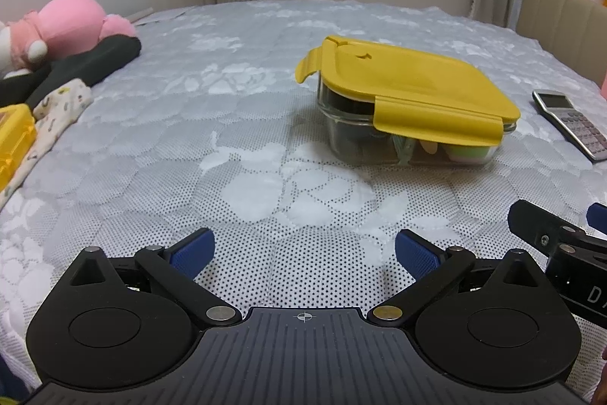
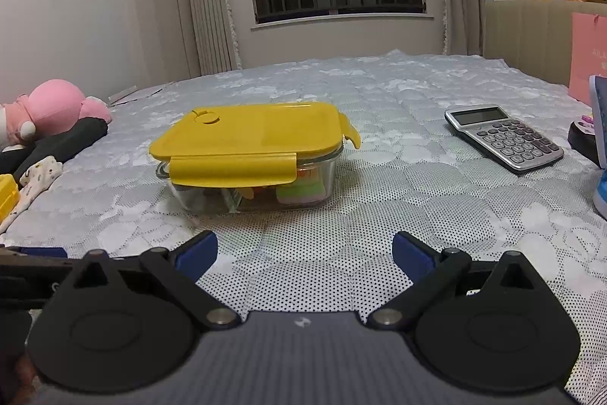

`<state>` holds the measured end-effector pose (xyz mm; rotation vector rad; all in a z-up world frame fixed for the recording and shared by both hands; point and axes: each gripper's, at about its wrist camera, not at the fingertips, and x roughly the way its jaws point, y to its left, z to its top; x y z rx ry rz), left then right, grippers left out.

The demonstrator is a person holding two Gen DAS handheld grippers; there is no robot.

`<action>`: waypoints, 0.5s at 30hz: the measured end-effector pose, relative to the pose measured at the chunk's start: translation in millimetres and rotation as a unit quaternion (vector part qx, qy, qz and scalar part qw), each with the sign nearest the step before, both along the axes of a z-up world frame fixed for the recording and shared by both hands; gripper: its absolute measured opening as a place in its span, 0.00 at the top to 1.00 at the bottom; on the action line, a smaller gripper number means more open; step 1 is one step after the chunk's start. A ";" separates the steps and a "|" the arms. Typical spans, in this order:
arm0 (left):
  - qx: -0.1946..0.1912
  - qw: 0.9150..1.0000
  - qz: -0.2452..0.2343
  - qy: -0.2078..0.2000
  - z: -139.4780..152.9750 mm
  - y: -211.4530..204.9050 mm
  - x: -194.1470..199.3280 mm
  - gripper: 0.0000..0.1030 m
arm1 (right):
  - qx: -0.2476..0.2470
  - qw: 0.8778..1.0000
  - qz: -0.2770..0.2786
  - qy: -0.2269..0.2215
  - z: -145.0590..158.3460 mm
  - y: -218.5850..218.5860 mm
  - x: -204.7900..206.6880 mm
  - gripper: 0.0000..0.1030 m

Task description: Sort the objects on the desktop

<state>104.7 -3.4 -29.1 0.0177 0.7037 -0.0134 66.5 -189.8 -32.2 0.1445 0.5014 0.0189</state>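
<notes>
A clear glass box with a yellow lid sits on the quilted bed cover, with small coloured items inside; it also shows in the right wrist view. Its front and side flaps stick out unlatched. A silver calculator lies to its right, also in the left wrist view. My left gripper is open and empty, low over the cover, short of the box. My right gripper is open and empty, also short of the box. It shows at the left view's right edge.
A pink plush toy and dark clothes lie at the left. A yellow case sits at the left edge. A pink bag and blue object stand at the right. A headboard is behind.
</notes>
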 end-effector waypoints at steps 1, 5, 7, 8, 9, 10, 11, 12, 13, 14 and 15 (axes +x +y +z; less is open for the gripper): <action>0.000 1.000 0.000 0.001 -0.3 0.1 0.4 0.00 | 0.000 1.000 0.000 0.001 -0.4 -0.3 0.2 0.03; -0.001 1.000 0.000 0.004 -1.6 -0.1 1.9 0.00 | 0.000 1.000 0.000 0.004 -2.2 0.4 1.1 0.03; -0.002 1.000 0.000 0.005 -2.1 -0.3 2.8 0.00 | -0.001 1.000 0.001 0.005 -3.0 1.0 1.8 0.03; -0.002 1.000 -0.001 0.005 -2.4 -0.6 3.3 0.00 | -0.002 1.000 0.001 0.006 -3.3 1.3 2.2 0.03; -0.001 1.000 -0.001 0.006 -2.6 -0.7 3.8 0.00 | -0.002 1.000 0.002 0.007 -3.7 1.5 2.7 0.03; -0.001 1.000 -0.002 0.006 -2.9 -0.9 4.3 0.00 | -0.003 1.000 0.002 0.007 -3.9 1.7 3.2 0.03; -0.001 1.000 -0.002 0.006 -3.2 -1.0 4.9 0.00 | -0.003 1.000 0.001 0.008 -4.4 1.7 3.7 0.03; -0.001 1.000 -0.002 0.006 -3.4 -1.0 5.5 0.00 | -0.003 1.000 0.001 0.008 -5.0 1.6 4.2 0.03; -0.002 1.000 -0.002 0.006 -3.6 -0.9 6.4 0.00 | -0.003 1.000 0.000 0.009 -5.5 1.2 4.7 0.03; -0.002 1.000 -0.002 0.006 -4.0 -0.7 7.5 0.00 | -0.003 1.000 0.000 0.009 -6.0 0.9 5.3 0.03; -0.002 1.000 -0.003 0.006 -4.4 -0.5 8.6 0.00 | -0.003 1.000 -0.001 0.010 -6.6 0.7 6.1 0.03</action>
